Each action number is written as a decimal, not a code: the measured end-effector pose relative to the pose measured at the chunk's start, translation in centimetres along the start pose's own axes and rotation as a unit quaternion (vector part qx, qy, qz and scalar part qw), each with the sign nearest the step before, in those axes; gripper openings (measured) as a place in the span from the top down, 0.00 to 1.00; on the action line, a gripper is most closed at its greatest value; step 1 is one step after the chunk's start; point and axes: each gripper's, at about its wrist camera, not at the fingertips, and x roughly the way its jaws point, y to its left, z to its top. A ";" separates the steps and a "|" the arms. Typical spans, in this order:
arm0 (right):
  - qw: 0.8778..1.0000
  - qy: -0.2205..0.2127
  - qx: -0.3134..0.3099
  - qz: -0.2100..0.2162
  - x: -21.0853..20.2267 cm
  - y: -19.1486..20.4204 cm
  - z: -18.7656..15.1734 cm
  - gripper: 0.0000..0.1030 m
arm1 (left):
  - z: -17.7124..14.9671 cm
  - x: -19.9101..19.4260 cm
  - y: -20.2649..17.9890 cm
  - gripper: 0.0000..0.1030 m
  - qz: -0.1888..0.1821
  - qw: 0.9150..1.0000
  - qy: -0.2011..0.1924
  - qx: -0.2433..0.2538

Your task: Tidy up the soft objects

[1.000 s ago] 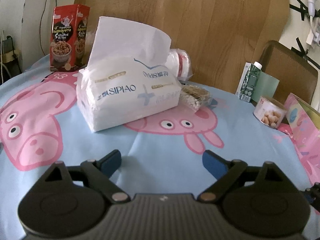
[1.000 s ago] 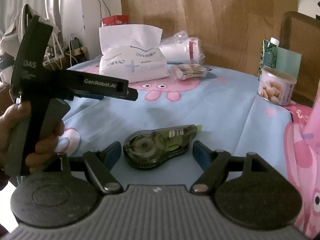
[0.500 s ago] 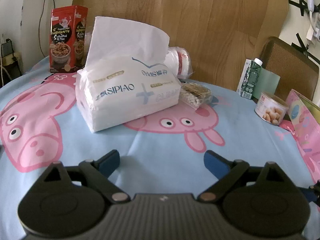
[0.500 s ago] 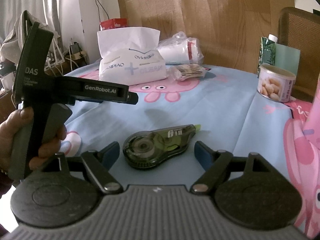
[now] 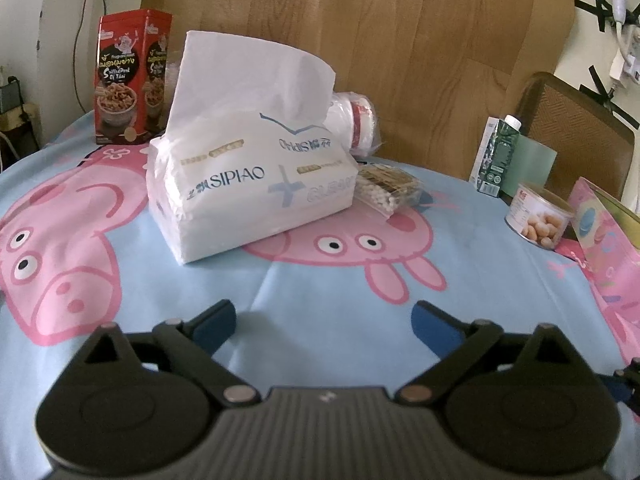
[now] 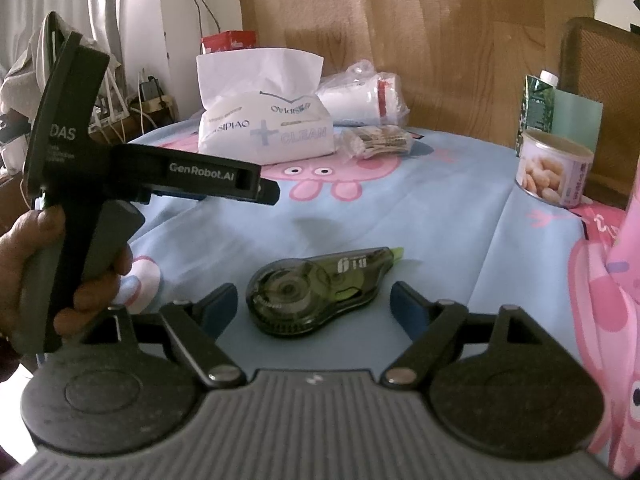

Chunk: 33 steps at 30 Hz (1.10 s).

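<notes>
Tissue pack (image 5: 248,196) (SIPIAO soft pack, one sheet pulled up out of the top) sits on the pig-print tablecloth (image 5: 320,280), at about 11 o'clock from the left gripper (image 5: 324,318) and well ahead of its tips. Nothing between the left jaws, only bare cloth; they're wide and opening further. From the right wrist view the same pack (image 6: 264,120) is far off at 12 o'clock, well apart from the right gripper (image 6: 312,298).

Right jaws wide too. A green correction tape dispenser (image 6: 320,290) lies flat between the blue fingertips (image 6: 218,298), touching neither one.

Around the pack:
- bag of cotton swabs (image 5: 388,192) touching its 3 o'clock end
- sleeve of plastic cups (image 5: 356,122) lying on its side behind, 1 o'clock
- red snack box (image 5: 132,80) upright, 10 o'clock, apart from pack
- green carton (image 5: 498,156) and a peanut can (image 5: 538,220) far out at 3 o'clock, near each other
- pink box (image 5: 604,224) just right of the can

In the right wrist view, a hand (image 6: 48,272) grips the left gripper's handle at 9 o'clock.
</notes>
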 end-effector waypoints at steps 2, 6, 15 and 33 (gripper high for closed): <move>1.000 0.001 -0.001 -0.001 0.0 0.0 0.0 0.16 | 0.0 0.0 0.0 0.04 -0.001 1.000 0.000 0.000; 1.000 0.002 -0.003 -0.002 0.1 0.1 0.0 0.16 | 0.0 0.0 -0.1 0.04 -0.001 1.000 0.000 0.000; 1.000 0.002 -0.004 -0.002 0.1 0.1 0.1 0.16 | 0.0 0.0 -0.1 0.03 -0.001 1.000 0.000 0.000; 1.000 0.003 -0.004 -0.002 0.1 0.1 0.1 0.16 | -0.1 0.0 -0.1 0.03 -0.001 1.000 0.001 -0.001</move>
